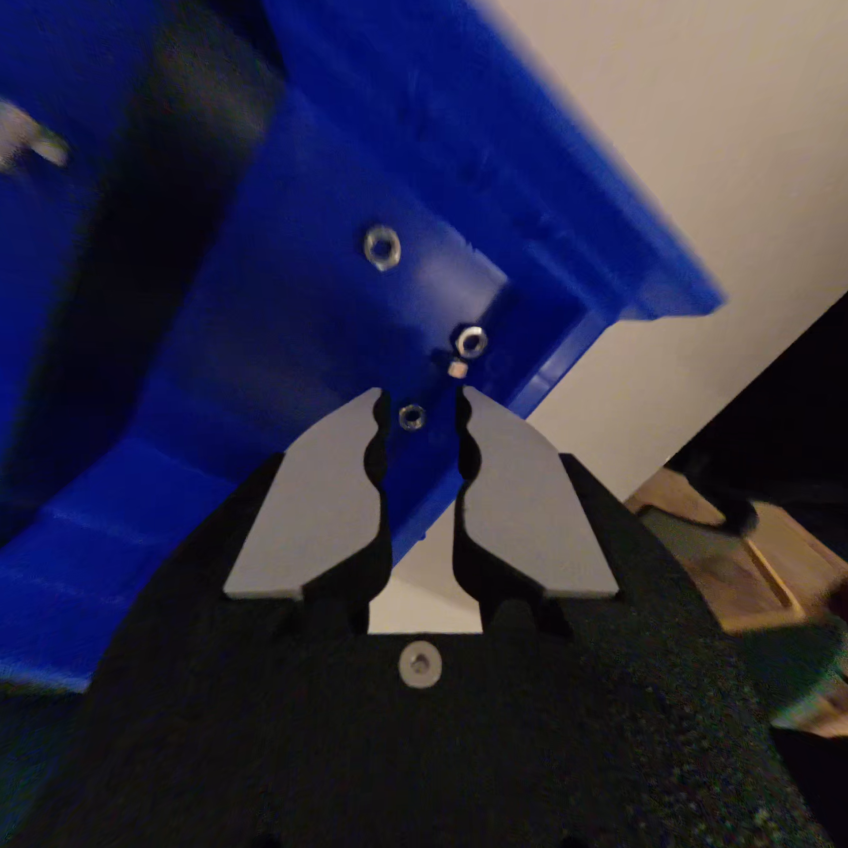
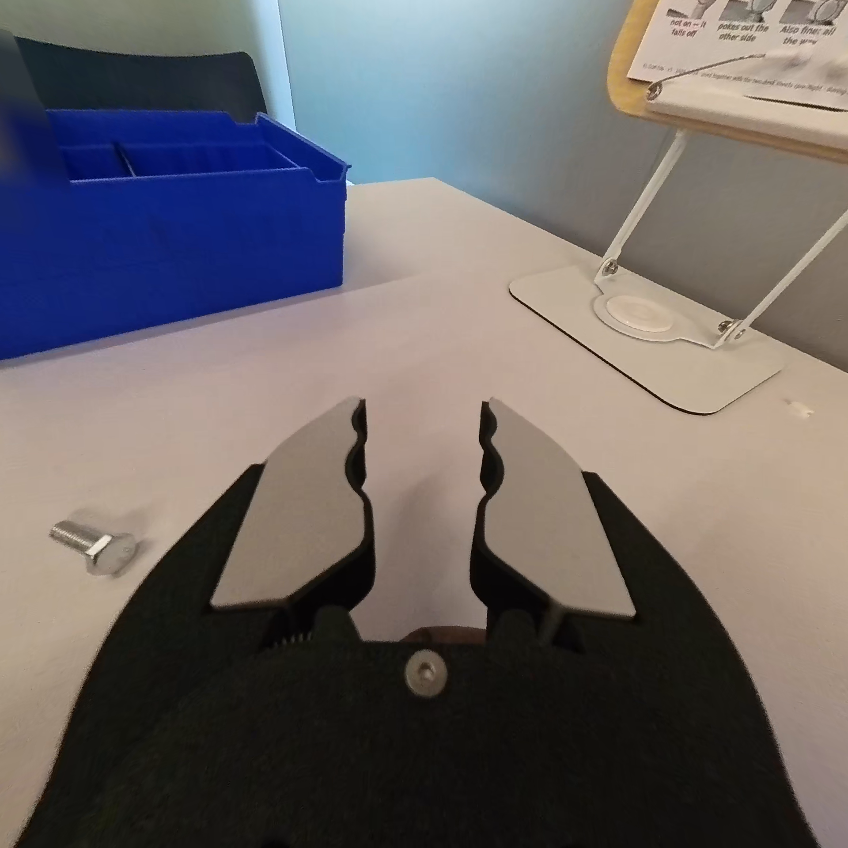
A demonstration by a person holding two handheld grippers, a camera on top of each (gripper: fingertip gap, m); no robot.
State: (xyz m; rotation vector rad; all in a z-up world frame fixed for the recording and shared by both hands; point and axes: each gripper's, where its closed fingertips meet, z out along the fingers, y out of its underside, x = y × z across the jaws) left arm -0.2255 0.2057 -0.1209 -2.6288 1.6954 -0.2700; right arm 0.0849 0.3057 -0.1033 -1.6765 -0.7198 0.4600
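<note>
My left gripper [image 1: 422, 390] is open and reaches into a compartment of a blue bin [image 1: 321, 183]. Several small silver nuts lie on the compartment floor. One nut [image 1: 411, 416] lies between my fingertips, near the left finger [image 1: 330, 482], and neither pad presses on it. Another nut [image 1: 472, 342] and a smaller one [image 1: 457, 368] lie just beyond the right fingertip, and one more [image 1: 382, 251] lies farther in. My right gripper [image 2: 423, 404] is open and empty above the white table [image 2: 413, 321]. A silver hex bolt [image 2: 94, 548] lies on the table to its left.
The blue bin [image 2: 183, 229] stands at the back left in the right wrist view, with dividers inside. A white stand [image 2: 642, 339] holding a printed sheet on a wooden board stands at the right. A blurred silver object [image 1: 27, 137] lies in a neighbouring compartment.
</note>
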